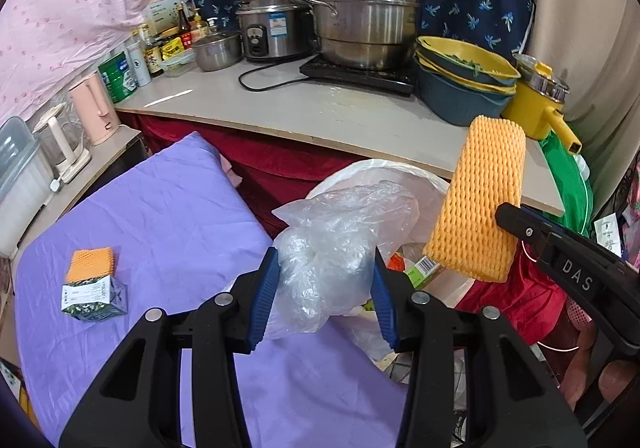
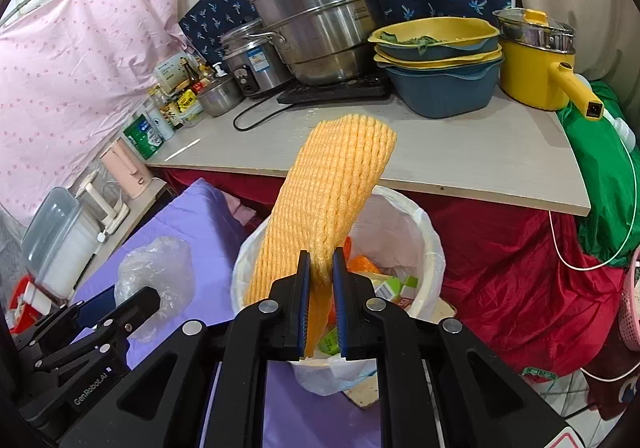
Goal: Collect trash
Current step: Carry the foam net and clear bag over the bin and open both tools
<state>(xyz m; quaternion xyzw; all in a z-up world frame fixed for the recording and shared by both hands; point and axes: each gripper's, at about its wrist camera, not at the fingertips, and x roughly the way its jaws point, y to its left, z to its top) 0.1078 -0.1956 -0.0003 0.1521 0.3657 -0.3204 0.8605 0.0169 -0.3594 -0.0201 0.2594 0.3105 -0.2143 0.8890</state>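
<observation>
My left gripper (image 1: 325, 298) is shut on a crumpled clear plastic bag (image 1: 332, 248) and holds it at the edge of the purple-covered table (image 1: 168, 216), beside the white-lined trash bin (image 1: 400, 176). My right gripper (image 2: 321, 302) is shut on an orange foam net sleeve (image 2: 324, 204) and holds it upright over the bin (image 2: 420, 232), which holds cartons and wrappers. The sleeve (image 1: 478, 196) and the right gripper also show in the left wrist view. The bag (image 2: 156, 276) shows in the right wrist view. A second orange foam net (image 1: 90, 264) and a small carton (image 1: 94, 298) lie on the purple cloth.
A counter (image 1: 304, 116) behind the bin carries a steel steamer pot (image 1: 364, 4), a rice cooker (image 1: 272, 24), stacked yellow and blue basins (image 1: 464, 84), a yellow pot (image 1: 536, 104) and bottles. Red cloth (image 2: 512, 268) hangs below it. A pink kettle (image 1: 94, 108) stands left.
</observation>
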